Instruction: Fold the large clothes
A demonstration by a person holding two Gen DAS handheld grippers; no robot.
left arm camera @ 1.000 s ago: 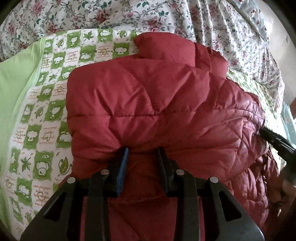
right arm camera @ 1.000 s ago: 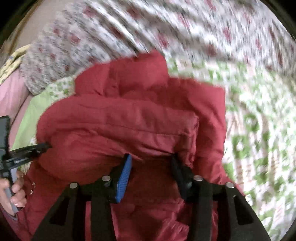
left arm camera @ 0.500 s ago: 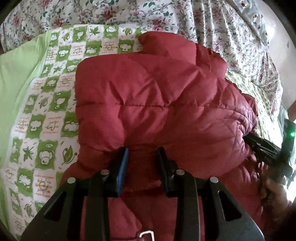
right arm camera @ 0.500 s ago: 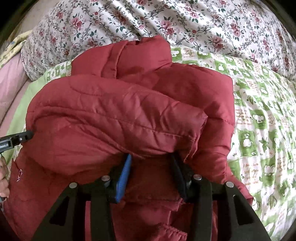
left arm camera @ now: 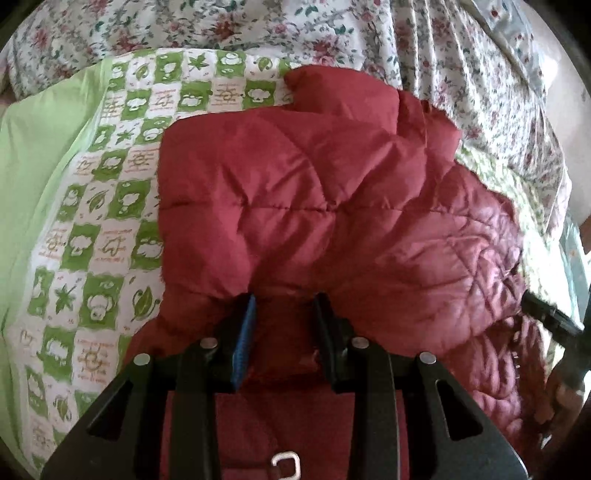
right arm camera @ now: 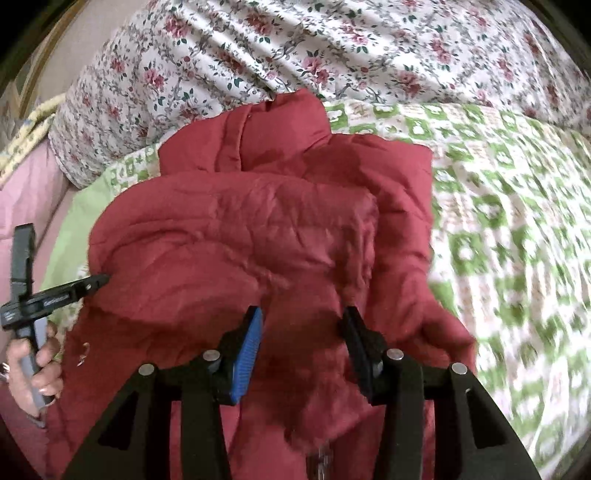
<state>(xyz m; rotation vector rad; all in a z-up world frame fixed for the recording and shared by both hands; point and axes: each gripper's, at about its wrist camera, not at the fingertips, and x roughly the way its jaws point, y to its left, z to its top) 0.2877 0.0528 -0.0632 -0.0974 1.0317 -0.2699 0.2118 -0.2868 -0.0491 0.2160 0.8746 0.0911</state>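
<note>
Red jacket (left arm camera: 332,206) hem bunched, hiding tips of both gripping claws (left arm camera: 284,306) (right arm camera: 303,317)

A made-up bed in soft daylight

A green-and-white checked quilt (left arm camera: 110,206) covers the bed; beyond the jaws lies a rose-patterned floral sheet (right arm camera: 295,48), with pale wall (left arm camera: 569,110) to the far right and pink bedding (right arm camera: 26,192) left.

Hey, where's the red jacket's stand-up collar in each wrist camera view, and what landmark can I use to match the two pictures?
Left wrist: the collar is at upper centre, on the jacket's far edge, just right of the green checked sheet.
Right wrist: the collar is at upper centre, just left of the same sheet.
Shared landmark: the floral bedding across the top, right behind the collar.
</note>
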